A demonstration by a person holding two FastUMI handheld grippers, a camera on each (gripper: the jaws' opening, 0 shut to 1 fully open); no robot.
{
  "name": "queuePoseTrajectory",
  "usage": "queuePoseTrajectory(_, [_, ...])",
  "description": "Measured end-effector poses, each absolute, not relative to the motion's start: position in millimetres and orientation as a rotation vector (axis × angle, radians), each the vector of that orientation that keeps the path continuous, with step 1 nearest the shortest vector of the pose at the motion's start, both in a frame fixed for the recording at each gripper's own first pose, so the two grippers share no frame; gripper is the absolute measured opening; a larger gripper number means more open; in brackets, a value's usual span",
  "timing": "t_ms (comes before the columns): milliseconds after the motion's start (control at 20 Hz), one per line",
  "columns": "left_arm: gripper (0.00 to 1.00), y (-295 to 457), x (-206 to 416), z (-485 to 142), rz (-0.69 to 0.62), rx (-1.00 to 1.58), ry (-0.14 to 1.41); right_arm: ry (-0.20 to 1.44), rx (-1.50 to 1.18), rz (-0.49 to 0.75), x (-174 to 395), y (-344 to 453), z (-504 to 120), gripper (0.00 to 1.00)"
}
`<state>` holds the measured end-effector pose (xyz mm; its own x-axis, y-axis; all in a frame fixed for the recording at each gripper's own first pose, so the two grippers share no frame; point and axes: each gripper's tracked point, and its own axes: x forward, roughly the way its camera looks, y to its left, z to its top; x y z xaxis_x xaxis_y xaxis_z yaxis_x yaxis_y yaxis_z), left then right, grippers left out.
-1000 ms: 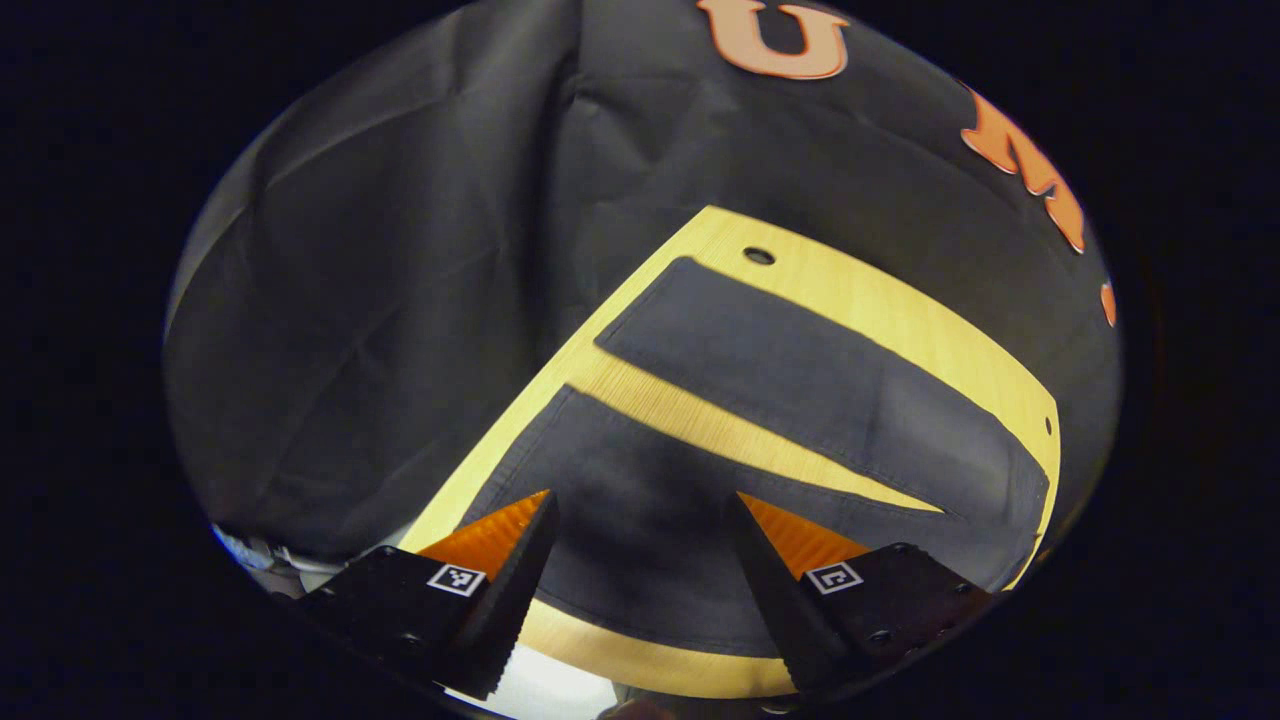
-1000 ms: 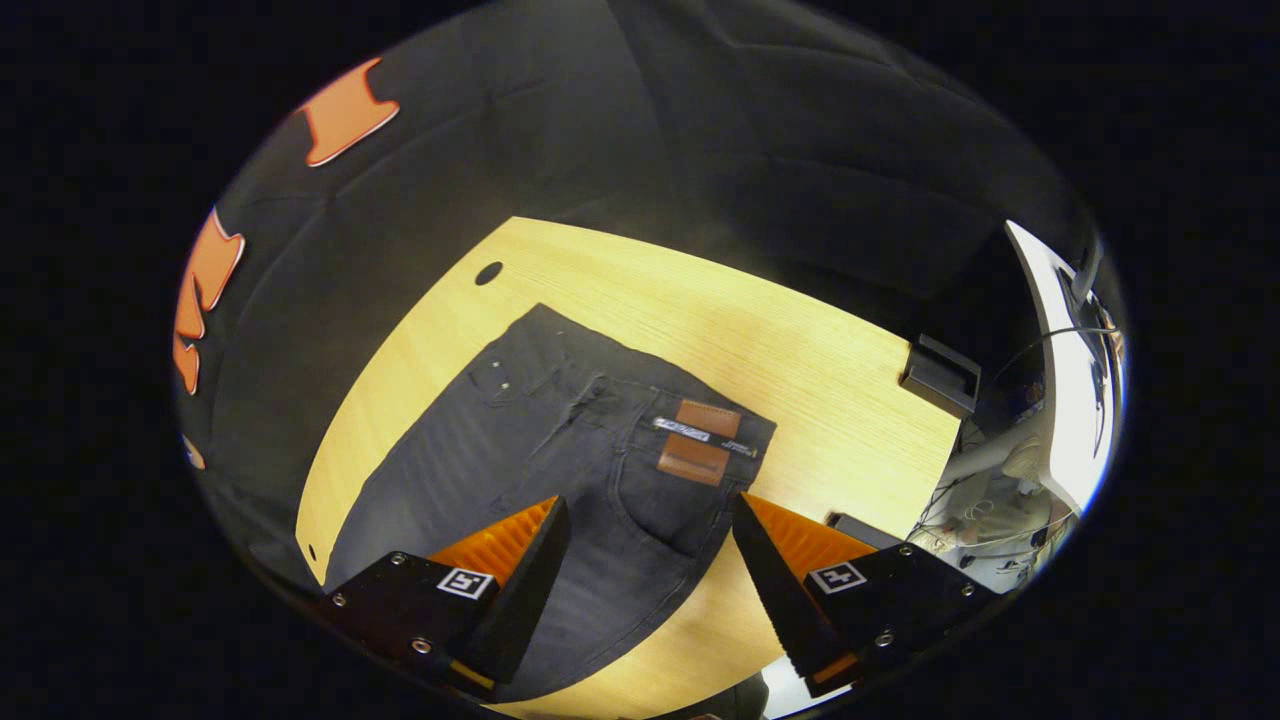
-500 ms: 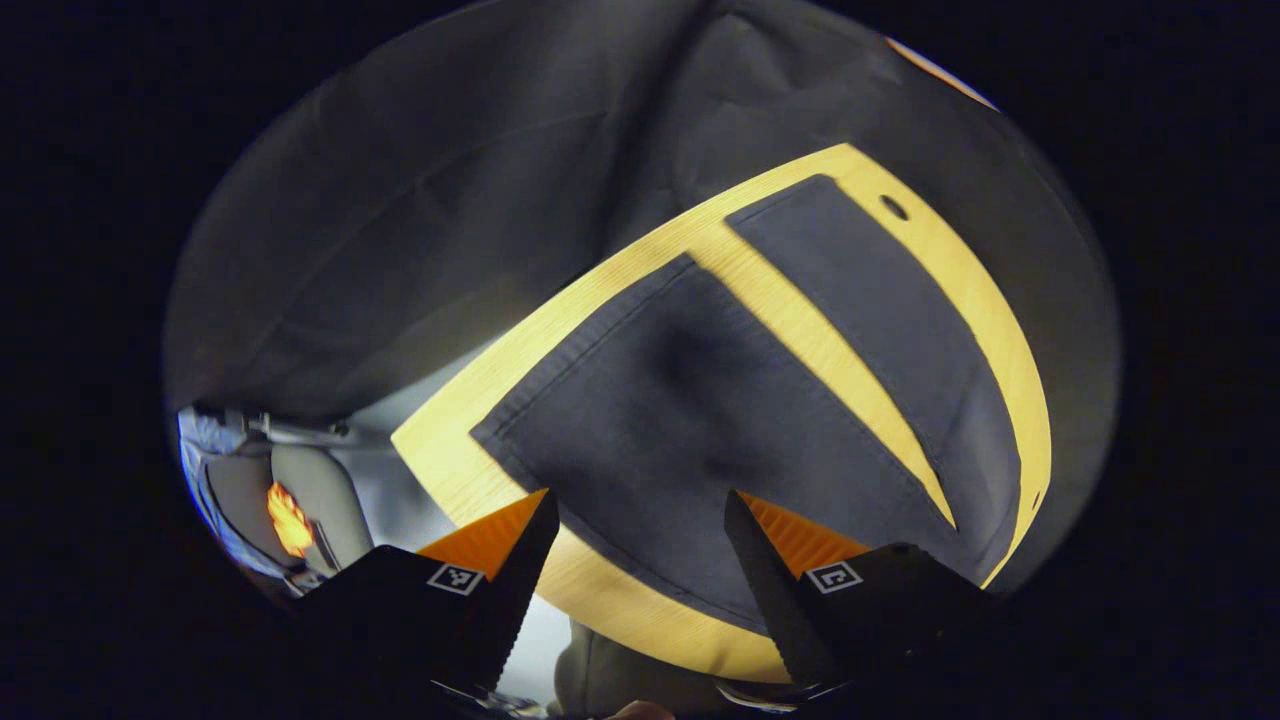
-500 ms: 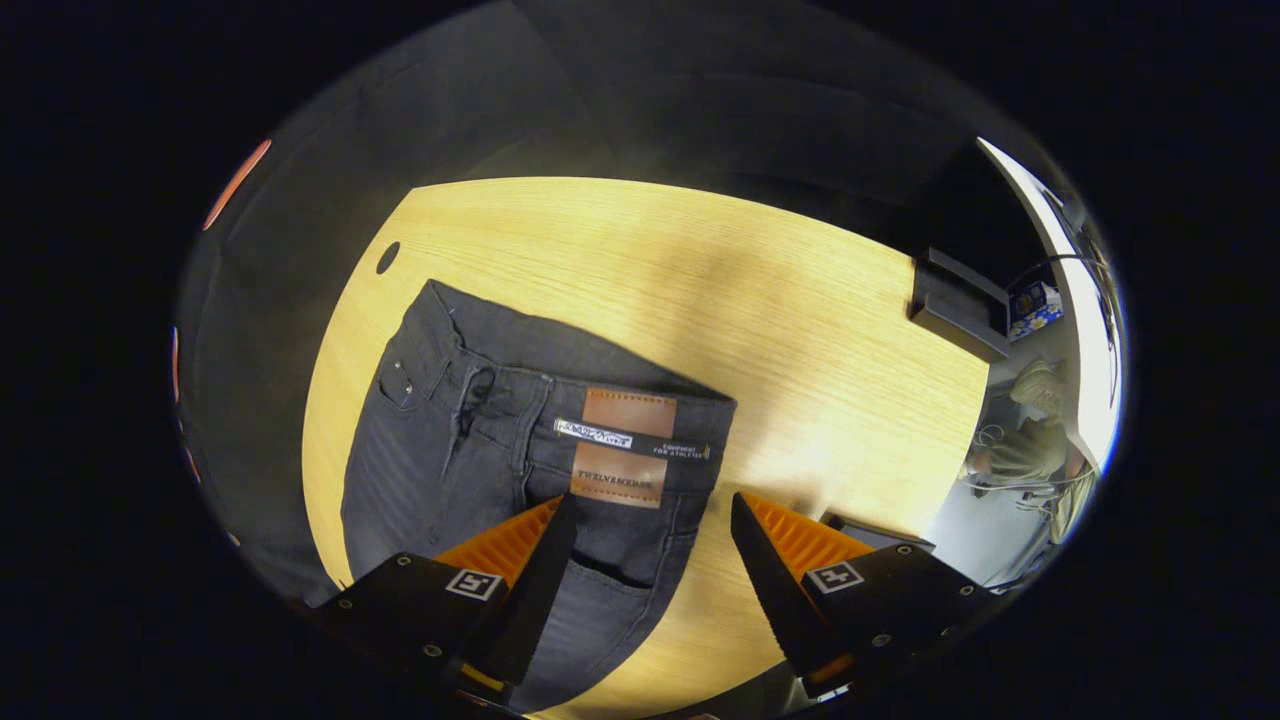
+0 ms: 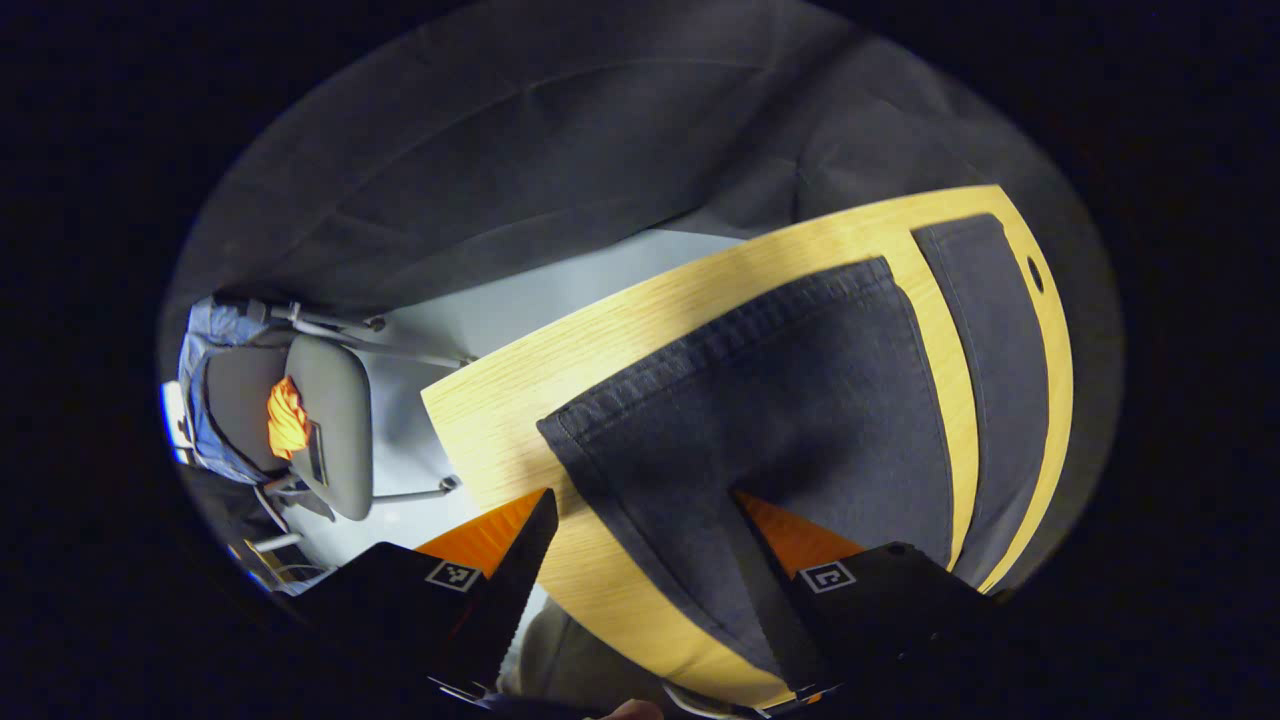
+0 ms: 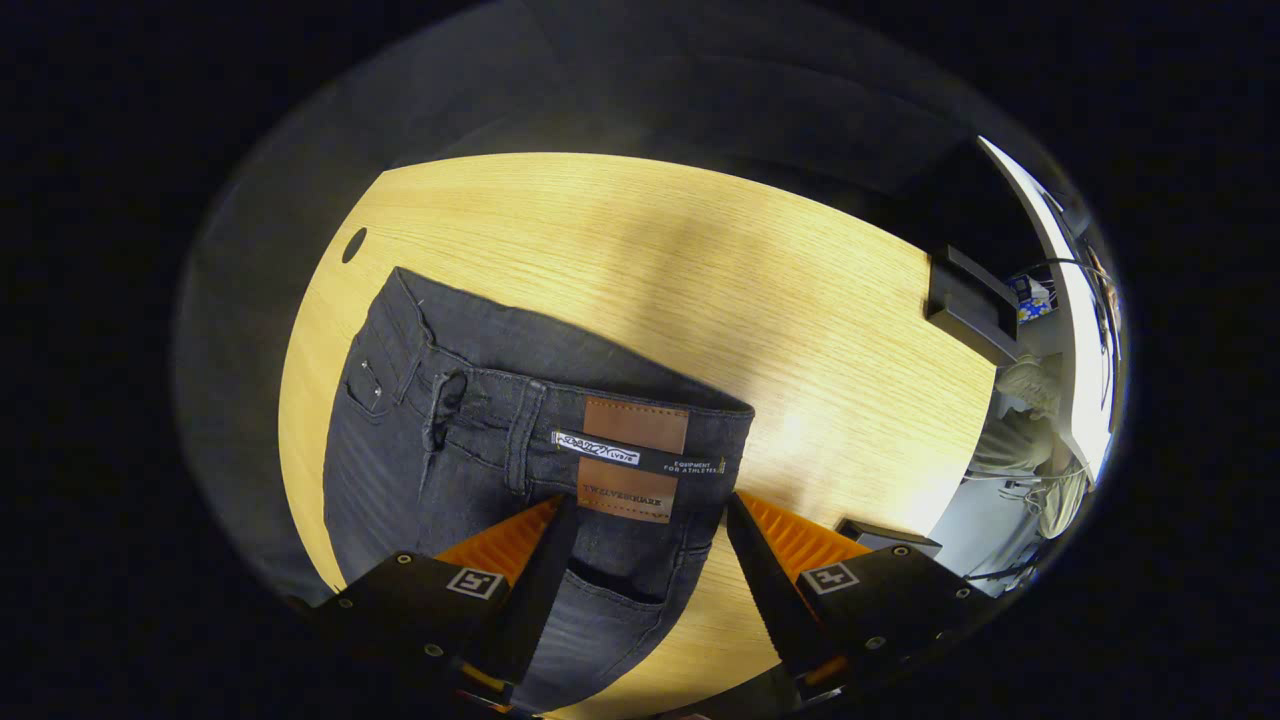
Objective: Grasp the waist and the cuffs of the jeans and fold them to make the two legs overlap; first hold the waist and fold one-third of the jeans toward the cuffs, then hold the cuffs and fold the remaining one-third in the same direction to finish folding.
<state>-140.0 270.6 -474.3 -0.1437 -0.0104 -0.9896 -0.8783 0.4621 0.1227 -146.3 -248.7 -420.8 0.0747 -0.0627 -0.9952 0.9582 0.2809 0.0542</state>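
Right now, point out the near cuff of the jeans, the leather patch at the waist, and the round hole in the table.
near cuff [image 5: 700,360], left gripper view, on its stitched hem.
leather patch [image 6: 634,425], right gripper view, on its upper brown half.
round hole [image 6: 353,244], right gripper view, on its dark opening.

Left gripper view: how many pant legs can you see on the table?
2. The near leg lies spread in front of the open left gripper, its cuff toward the table's end. The far leg lies beyond a strip of bare wood. Nothing seems hidden.
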Motion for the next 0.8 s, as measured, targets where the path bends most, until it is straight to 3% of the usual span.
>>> queuePoseTrajectory(100, [0.98, 271, -143, -478, 0.94, -0.798, 1.499, 1.252, 0.927, -0.998, -150, -249, -421, 0.9])
queuePoseTrajectory(200, [0.98, 271, -143, -475, 0.927, -0.773, 1.471, 1.264, 0.887, -1.013, -153, -250, -423, 0.75])
queuePoseTrajectory(300, [0.98, 274, -142, -473, 0.915, -0.749, 1.456, 1.262, 0.868, -0.981, -155, -250, -422, 0.68])
queuePoseTrajectory(350, [0.94, 274, -141, -473, 0.908, -0.743, 1.452, 1.252, 0.9, -0.97, -151, -247, -422, 0.56])
queuePoseTrajectory(400, [0.9, 274, -136, -470, 0.89, -0.73, 1.449, 1.25, 0.93, -0.939, -150, -246, -422, 0.5])
queuePoseTrajectory(450, [0.78, 274, -131, -469, 0.867, -0.713, 1.45, 1.239, 0.966, -0.917, -149, -245, -421, 0.49])
queuePoseTrajectory(500, [0.74, 275, -125, -472, 0.85, -0.694, 1.432, 1.192, 1.044, -0.886, -143, -243, -427, 0.5])
queuePoseTrajectory(600, [0.27, 275, -110, -480, 0.862, -0.726, 1.354, 1.111, 1.198, -0.894, -131, -239, -428, 0.21])
queuePoseTrajectory(650, [0.04, 275, -107, -478, 0.853, -0.739, 1.343, 1.081, 1.242, -0.855, -128, -235, -426, 0.2])
queuePoseTrajectory(700, [0.04, 275, -103, -479, 0.814, -0.744, 1.321, 1.046, 1.273, -0.829, -131, -237, -423, 0.24])
queuePoseTrajectory(800, [0.04, 272, -96, -479, 0.749, -0.777, 1.293, 0.994, 1.356, -0.791, -133, -236, -419, 0.2])
